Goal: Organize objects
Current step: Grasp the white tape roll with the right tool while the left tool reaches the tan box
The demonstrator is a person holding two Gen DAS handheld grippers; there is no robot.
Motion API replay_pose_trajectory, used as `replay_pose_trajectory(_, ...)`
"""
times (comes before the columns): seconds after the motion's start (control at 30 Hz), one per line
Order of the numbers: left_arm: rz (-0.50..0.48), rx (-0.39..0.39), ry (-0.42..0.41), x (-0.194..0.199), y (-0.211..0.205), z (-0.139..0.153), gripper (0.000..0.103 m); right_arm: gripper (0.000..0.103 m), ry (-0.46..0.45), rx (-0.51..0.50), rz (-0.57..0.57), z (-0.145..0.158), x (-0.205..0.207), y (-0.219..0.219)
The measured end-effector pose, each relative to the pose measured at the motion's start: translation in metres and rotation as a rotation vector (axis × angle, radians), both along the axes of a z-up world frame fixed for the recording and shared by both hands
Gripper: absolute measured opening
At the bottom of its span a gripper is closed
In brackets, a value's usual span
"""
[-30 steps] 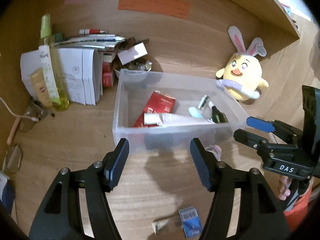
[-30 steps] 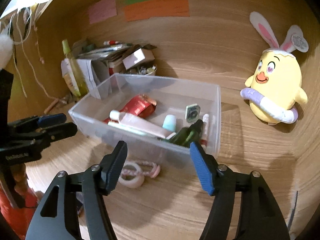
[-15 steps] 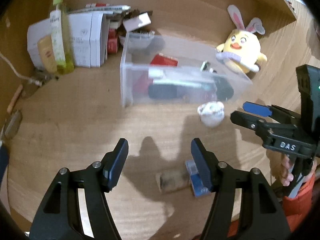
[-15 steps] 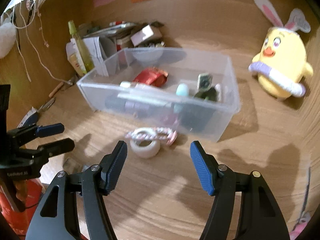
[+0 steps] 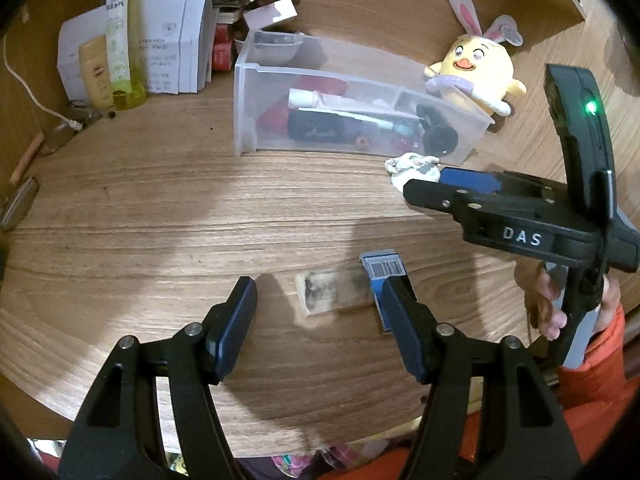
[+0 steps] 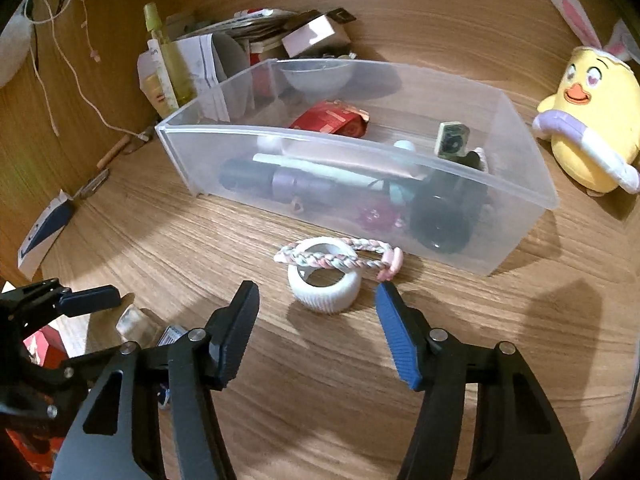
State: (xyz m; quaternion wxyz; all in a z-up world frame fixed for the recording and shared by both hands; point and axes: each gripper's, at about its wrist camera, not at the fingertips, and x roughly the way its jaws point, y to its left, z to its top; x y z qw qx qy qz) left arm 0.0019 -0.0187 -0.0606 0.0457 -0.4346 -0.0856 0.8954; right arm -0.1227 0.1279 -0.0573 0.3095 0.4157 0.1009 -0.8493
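Your right gripper (image 6: 316, 312) has just been narrowing its still-open jaws, empty; the white ring (image 6: 324, 280) sits just ahead between them. Your left gripper (image 5: 320, 312) gapes empty, the small packet (image 5: 320, 292) between its tips.

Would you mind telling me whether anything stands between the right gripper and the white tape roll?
Nothing visible does. The right gripper is open with bare desk before the white tape roll; only the braided cord lies across the roll's top.
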Motion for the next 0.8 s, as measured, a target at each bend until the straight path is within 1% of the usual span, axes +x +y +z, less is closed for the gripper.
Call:
replay_pose_trajectory(0.13, 0.041, -0.011, 0.016, 0.000, -0.004, -0.001, 0.065, 0.057, 0.018, 0.008, 0.010, 0.001, -0.002, -0.008)
replay_pose_trajectory(0.2, 0.052, -0.015, 0.025, 0.001, -0.006, -0.001, 0.062, 0.054, 0.027, 0.014, 0.010, 0.001, -0.002, -0.011)
replay_pose_trajectory(0.27, 0.056, -0.021, 0.032, 0.002, -0.005, -0.001, 0.054, 0.038, 0.020, 0.021, 0.012, -0.001, -0.003, -0.013)
replay_pose_trajectory(0.3, 0.050, -0.011, 0.034, 0.002, -0.005, -0.001, 0.052, 0.035, 0.014, 0.020, 0.015, -0.001, -0.003, -0.013)
replay_pose_trajectory(0.37, 0.041, 0.008, 0.032, 0.002, -0.005, -0.001, 0.041, 0.035, 0.017, 0.020, 0.017, -0.001, -0.001, -0.013)
replay_pose_trajectory(0.47, 0.024, 0.017, 0.033, 0.002, -0.003, 0.001, 0.030, 0.035, 0.011, 0.009, 0.022, 0.000, 0.004, -0.008)
replay_pose_trajectory(0.53, 0.019, 0.009, 0.037, 0.002, 0.000, 0.002, 0.027, 0.035, 0.006, 0.001, 0.024, 0.001, 0.008, -0.004)
replay_pose_trajectory(0.73, 0.001, 0.029, 0.021, 0.004, 0.000, 0.004, 0.027, 0.035, 0.008, -0.019, 0.024, 0.008, 0.022, 0.008)
replay_pose_trajectory(0.8, -0.002, 0.017, 0.021, 0.006, 0.001, 0.005, 0.028, 0.035, 0.006, -0.022, 0.027, 0.009, 0.026, 0.010)
